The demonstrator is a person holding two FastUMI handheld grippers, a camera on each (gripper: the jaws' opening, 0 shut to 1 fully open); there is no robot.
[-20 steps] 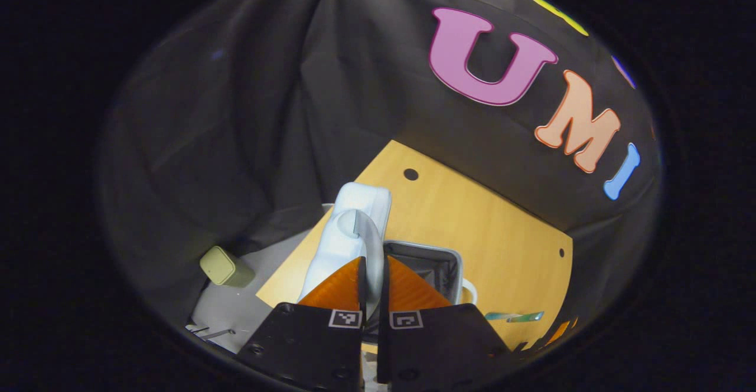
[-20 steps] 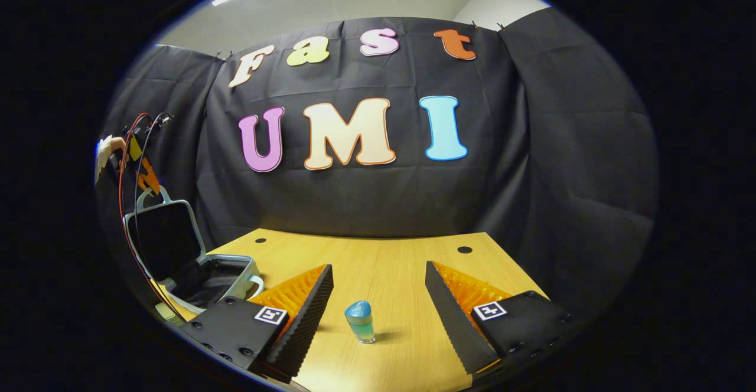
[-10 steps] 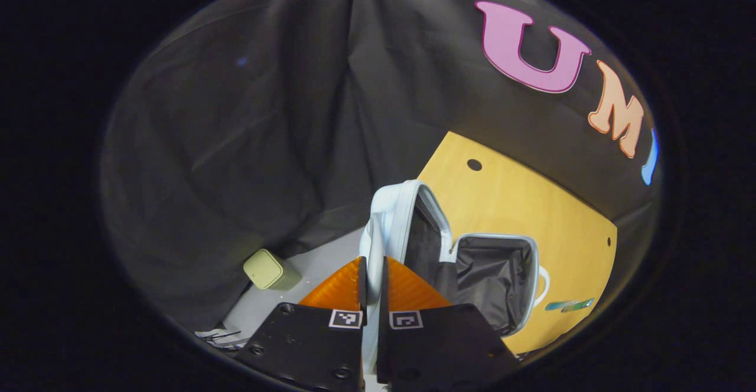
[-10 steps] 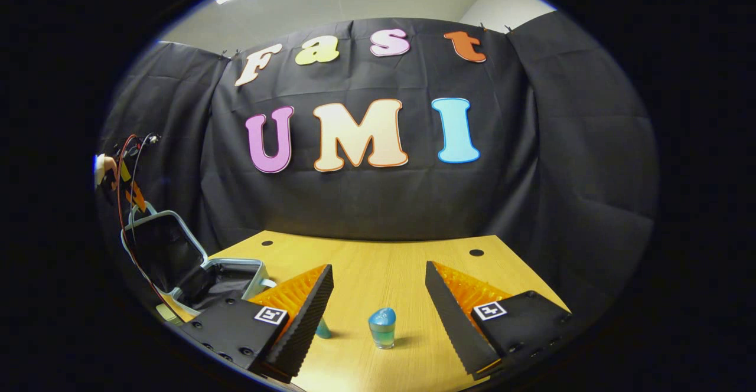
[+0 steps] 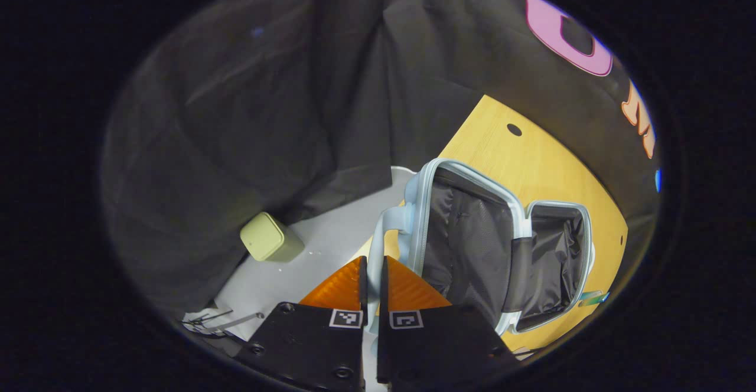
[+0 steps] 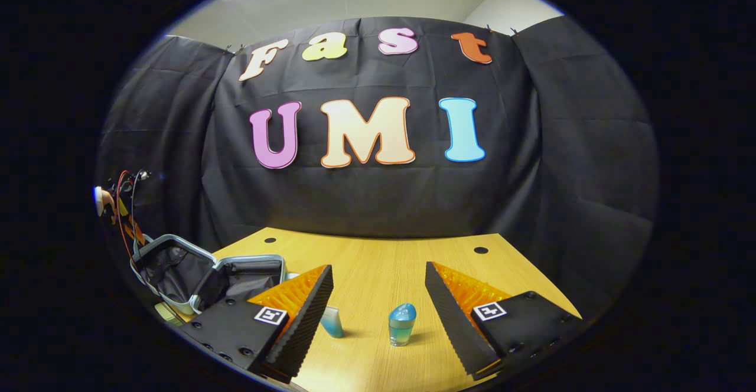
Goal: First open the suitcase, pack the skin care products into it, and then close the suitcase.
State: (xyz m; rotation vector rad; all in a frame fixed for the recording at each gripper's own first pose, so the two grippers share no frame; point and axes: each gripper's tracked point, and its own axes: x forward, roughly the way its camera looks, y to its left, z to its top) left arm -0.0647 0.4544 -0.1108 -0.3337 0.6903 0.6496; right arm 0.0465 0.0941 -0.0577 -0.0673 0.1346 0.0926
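Observation:
In the left gripper view my left gripper (image 5: 372,260) is shut on the pale blue handle (image 5: 387,226) of the suitcase lid (image 5: 466,241). The lid leans far back from the base (image 5: 558,256), and both show black lining. In the right gripper view the open suitcase (image 6: 177,268) lies at the table's left end, with the left gripper (image 6: 121,215) and a hand behind it. My right gripper (image 6: 378,280) hovers open over the table. A small blue-capped bottle (image 6: 402,324) stands between its fingers, touching neither. A pale blue tube (image 6: 332,322) stands by its left finger.
The wooden table (image 6: 378,256) has cable holes near its back edge. A pale green box (image 5: 270,238) sits on the grey floor (image 5: 331,244) beyond the table's end, with thin cables (image 5: 207,321) nearby. Black cloth walls close in behind and to the sides.
The left gripper has swung the lid by its handle from upright to leaning far back, baring the lining. The right gripper shifted slightly, and the tube came into view.

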